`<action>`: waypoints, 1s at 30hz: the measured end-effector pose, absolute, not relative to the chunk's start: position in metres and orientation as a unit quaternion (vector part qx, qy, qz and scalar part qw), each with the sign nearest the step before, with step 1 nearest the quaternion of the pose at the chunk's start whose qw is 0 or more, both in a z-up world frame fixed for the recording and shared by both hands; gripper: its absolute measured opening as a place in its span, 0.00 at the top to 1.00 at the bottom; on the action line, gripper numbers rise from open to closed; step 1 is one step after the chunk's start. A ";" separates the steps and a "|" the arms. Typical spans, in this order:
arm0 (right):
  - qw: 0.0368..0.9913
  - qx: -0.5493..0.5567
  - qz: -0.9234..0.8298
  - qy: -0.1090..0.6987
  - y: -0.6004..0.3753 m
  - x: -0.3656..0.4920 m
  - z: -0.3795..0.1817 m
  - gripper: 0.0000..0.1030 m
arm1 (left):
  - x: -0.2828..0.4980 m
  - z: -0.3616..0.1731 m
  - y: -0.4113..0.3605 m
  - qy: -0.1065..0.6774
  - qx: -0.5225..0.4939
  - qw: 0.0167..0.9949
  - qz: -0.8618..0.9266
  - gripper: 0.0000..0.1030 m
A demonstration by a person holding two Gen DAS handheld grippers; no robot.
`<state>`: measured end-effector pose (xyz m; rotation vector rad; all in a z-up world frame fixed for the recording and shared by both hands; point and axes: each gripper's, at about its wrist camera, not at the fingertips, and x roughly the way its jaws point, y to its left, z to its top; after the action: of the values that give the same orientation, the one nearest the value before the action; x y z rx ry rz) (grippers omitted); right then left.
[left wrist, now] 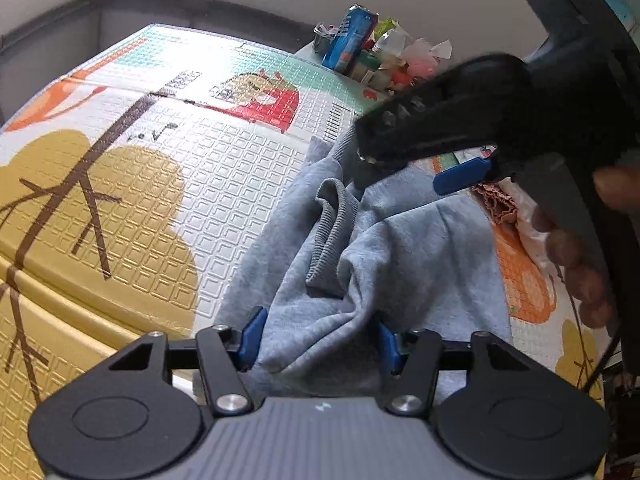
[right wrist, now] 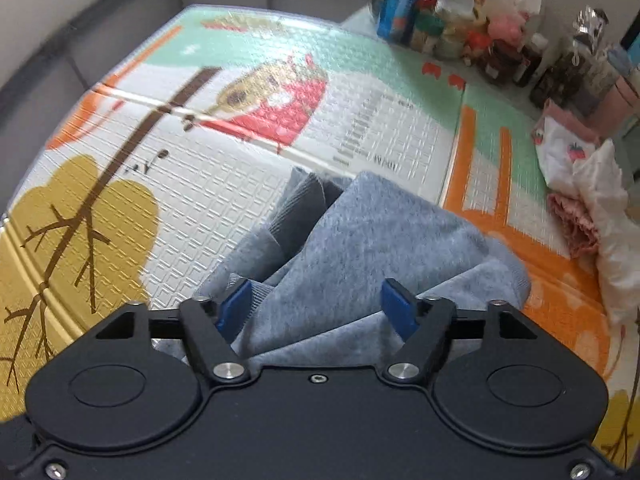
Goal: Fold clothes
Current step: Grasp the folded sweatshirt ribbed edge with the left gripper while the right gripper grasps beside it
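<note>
Grey sweatshirt (left wrist: 360, 264) lies crumpled on the play mat (left wrist: 160, 184), ribbed cuff or hem (left wrist: 332, 232) turned up near the middle of the heap.

Left tongs (left wrist: 318, 340): blue pads spread apart, released, with a bunched fold of the grey cloth lying between them. The cloth reaches up to both pads; no pinch on it.

Right tongs (right wrist: 316, 308): in its own view the blue pads also stand apart, released, and the sweatshirt fills the gap between them, a raised hump of fabric just ahead. In the left wrist view the right tongs (left wrist: 416, 164) come in from the upper right, tips low over the far edge of the garment, one blue pad (left wrist: 462, 176) showing; whether the tips touch the cloth cannot be told. Fingers of a hand (left wrist: 580, 272) wrap the grey handle at the right edge.

Surface: embossed foam mat with a square grid texture, printed with yellow trees, brown branches, a red and yellow cartoon figure, orange and mint bands. A fold seam crosses it.

Beyond the far edge of the mat: cluster of packets and bottles (right wrist: 440, 12), among them a tall blue carton (right wrist: 400, 0). To the right, a pile of white and pink cloth (right wrist: 580, 192) on the mat. Grey wall panel behind, pale wall above.
</note>
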<state>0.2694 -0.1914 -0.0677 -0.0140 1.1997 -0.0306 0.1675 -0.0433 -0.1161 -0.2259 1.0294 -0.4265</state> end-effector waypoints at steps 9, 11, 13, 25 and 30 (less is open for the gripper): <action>0.799 -0.023 -0.014 0.600 -0.162 0.279 -0.081 0.28 | 0.167 -0.122 -0.043 0.484 -0.129 0.839 -0.212 0.72; 0.794 -0.041 -0.021 0.606 -0.155 0.280 -0.088 0.28 | 0.165 -0.122 -0.047 0.485 -0.127 0.837 -0.221 0.81; 0.790 -0.060 -0.027 0.609 -0.148 0.281 -0.093 0.27 | 0.163 -0.123 -0.051 0.483 -0.121 0.837 -0.226 0.83; 0.785 -0.153 -0.046 0.599 -0.131 0.268 -0.120 0.47 | 0.159 -0.122 -0.052 0.475 -0.134 0.837 -0.235 0.84; 0.793 -0.131 -0.046 0.593 -0.145 0.265 -0.116 0.80 | 0.160 -0.117 -0.056 0.469 -0.132 0.840 -0.240 0.84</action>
<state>0.2648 -0.1449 -0.1159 -0.2810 1.2754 -0.0998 0.1596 -0.0565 -0.1173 -0.2798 0.9912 -0.5072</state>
